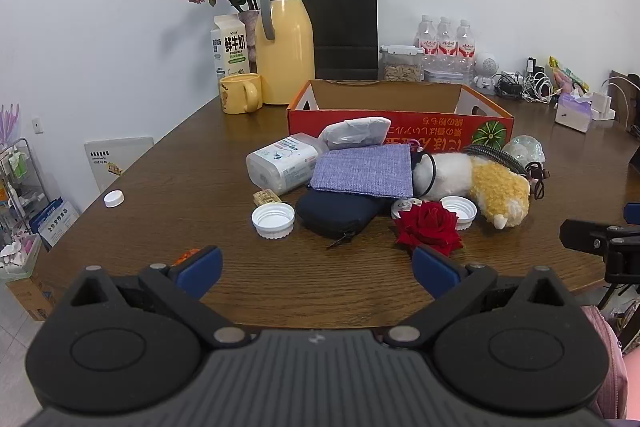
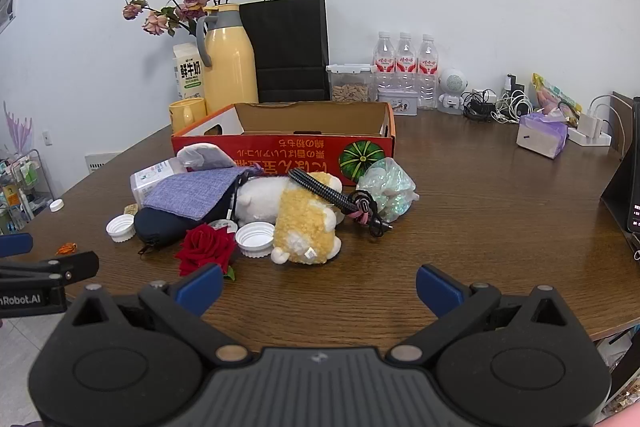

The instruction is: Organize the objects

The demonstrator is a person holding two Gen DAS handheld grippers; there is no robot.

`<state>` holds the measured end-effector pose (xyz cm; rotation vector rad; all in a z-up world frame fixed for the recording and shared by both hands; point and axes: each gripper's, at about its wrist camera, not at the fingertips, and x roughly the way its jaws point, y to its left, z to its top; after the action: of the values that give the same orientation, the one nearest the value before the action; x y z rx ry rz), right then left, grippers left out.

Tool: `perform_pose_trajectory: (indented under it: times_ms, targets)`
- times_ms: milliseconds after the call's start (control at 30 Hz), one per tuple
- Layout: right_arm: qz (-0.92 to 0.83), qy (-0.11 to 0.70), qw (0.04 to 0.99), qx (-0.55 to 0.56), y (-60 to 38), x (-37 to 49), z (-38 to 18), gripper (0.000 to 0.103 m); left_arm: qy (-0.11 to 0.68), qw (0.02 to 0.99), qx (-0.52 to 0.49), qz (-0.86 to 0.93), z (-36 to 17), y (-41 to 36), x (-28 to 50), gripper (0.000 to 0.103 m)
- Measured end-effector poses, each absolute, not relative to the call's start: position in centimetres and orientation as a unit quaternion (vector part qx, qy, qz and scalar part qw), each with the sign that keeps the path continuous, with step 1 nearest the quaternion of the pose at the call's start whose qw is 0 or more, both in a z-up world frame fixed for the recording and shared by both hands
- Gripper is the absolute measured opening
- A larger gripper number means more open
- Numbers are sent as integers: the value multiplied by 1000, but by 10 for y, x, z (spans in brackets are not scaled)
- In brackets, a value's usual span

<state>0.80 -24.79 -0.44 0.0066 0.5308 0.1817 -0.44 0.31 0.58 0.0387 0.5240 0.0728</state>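
Both grippers hover above the near edge of the brown wooden table [image 1: 168, 187], each spread wide and holding nothing. Between the blue pads of the left gripper [image 1: 316, 269] lies bare tabletop; a red rose [image 1: 430, 225] sits just beyond its right pad. The right gripper [image 2: 318, 287] hangs likewise, with the same rose at its left pad.

Past the rose, the clutter lies heaped in front of an open, empty red cardboard box [image 1: 400, 115] with a pumpkin printed on its side. From left to right in the heap: a white bottle cap [image 1: 273, 219], a dark zip pouch [image 1: 340, 213] under a purple woven cloth [image 1: 364, 171], a clear wipes pack [image 1: 280, 167], a second white cap [image 1: 460, 209], and a yellow-and-white plush toy [image 2: 296, 219] lying on its side. A black braided cable [image 2: 332, 197] drapes across the plush, touching a crinkled iridescent bag [image 2: 388, 187].

Behind the box stand a yellow thermos jug [image 1: 284, 39], a yellow mug [image 1: 240, 93], a milk carton [image 1: 228, 45] and a black paper bag [image 1: 340, 23].
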Motion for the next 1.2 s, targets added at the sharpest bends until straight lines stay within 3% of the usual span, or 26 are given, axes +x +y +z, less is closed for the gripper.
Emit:
perform_pose_trajectory:
  times_ms: [1200]
  targets:
    - [90, 262, 961, 4, -248, 8, -5, 103, 267, 963, 15, 43, 3, 6, -2, 103]
